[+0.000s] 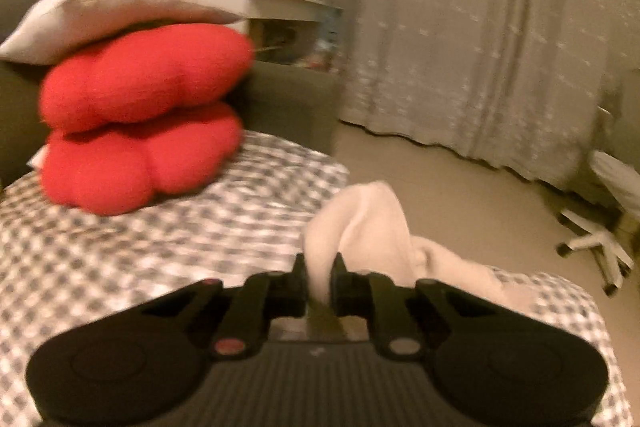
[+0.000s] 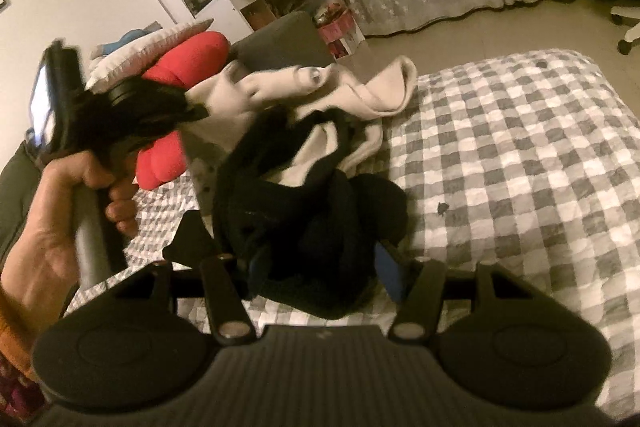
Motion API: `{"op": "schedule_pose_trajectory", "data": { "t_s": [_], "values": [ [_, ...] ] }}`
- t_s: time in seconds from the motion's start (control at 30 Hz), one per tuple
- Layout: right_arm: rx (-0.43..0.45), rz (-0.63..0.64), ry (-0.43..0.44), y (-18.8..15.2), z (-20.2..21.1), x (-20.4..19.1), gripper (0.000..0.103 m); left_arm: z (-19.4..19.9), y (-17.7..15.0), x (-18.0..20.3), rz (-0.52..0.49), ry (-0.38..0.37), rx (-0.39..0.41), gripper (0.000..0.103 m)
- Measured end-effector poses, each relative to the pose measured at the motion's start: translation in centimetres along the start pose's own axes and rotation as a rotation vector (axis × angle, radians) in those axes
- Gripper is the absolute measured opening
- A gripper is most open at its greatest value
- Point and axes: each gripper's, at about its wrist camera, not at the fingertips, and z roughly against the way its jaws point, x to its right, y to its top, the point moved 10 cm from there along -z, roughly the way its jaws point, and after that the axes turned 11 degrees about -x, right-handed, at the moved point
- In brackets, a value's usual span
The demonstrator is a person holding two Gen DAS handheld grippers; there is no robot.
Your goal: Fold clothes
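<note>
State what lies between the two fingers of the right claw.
A bundle of black clothing lies between the right claw's fingers, resting on the checked bedcover; the right wrist view shows it.

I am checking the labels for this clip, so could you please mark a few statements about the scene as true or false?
1. The left hand-held gripper is shut on white cloth. True.
2. The dark clothes lie on a plain blue cover. False: the cover is grey-and-white checked.
3. The red cushions are stacked. True.
4. The right hand-held gripper is clamped shut with nothing between its jaws. False: its jaws stand apart, with dark clothes between them.
</note>
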Motion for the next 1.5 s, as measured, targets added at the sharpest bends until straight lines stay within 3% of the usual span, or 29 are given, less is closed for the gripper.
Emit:
{"op": "schedule_pose_trajectory", "data": {
  "t_s": [0.4, 0.67, 0.93, 1.17, 1.23, 1.3, 1.33, 1.37, 1.43, 1.5],
  "values": [
    [0.013, -0.031, -0.025, 0.6, -0.6, 0.4, 0.061, 2.8, -2.6, -10.1, 0.151, 0.102, -0.022, 0.01],
    [0.009, -0.011, -0.015, 0.8, -0.7, -0.1, 0.061, 5.0, -5.2, -12.8, 0.161, 0.031, -0.071, 0.01],
    [0.001, -0.033, 0.037, 0.9, 0.0, -0.1, 0.061, 9.2, -8.1, -11.9, 0.074, -0.079, -0.087, 0.01],
    [0.004, -0.049, 0.039, 0.7, 0.5, 0.2, 0.061, 10.2, -11.4, -12.6, 0.06, -0.093, -0.16, 0.011],
    [0.003, -0.052, 0.042, 0.7, 0.6, 0.3, 0.061, 10.3, -12.2, -12.9, 0.06, -0.08, -0.174, 0.019],
    [0.003, -0.056, 0.042, 0.7, 0.6, 0.4, 0.061, 10.7, -12.3, -13.1, 0.054, -0.065, -0.162, 0.037],
    [0.003, -0.058, 0.042, 0.7, 0.7, 0.5, 0.061, 11.0, -12.1, -13.2, 0.058, -0.063, -0.149, 0.054],
    [0.003, -0.059, 0.043, 0.7, 0.7, 0.5, 0.061, 11.2, -11.9, -13.2, 0.057, -0.061, -0.135, 0.063],
    [0.003, -0.063, 0.044, 0.7, 0.7, 0.5, 0.061, 11.7, -11.4, -12.7, 0.045, -0.061, -0.108, 0.067],
    [0.002, -0.066, 0.046, 0.7, 0.7, 0.6, 0.061, 12.1, -10.7, -12.2, 0.028, -0.063, -0.081, 0.077]
  ]
}}
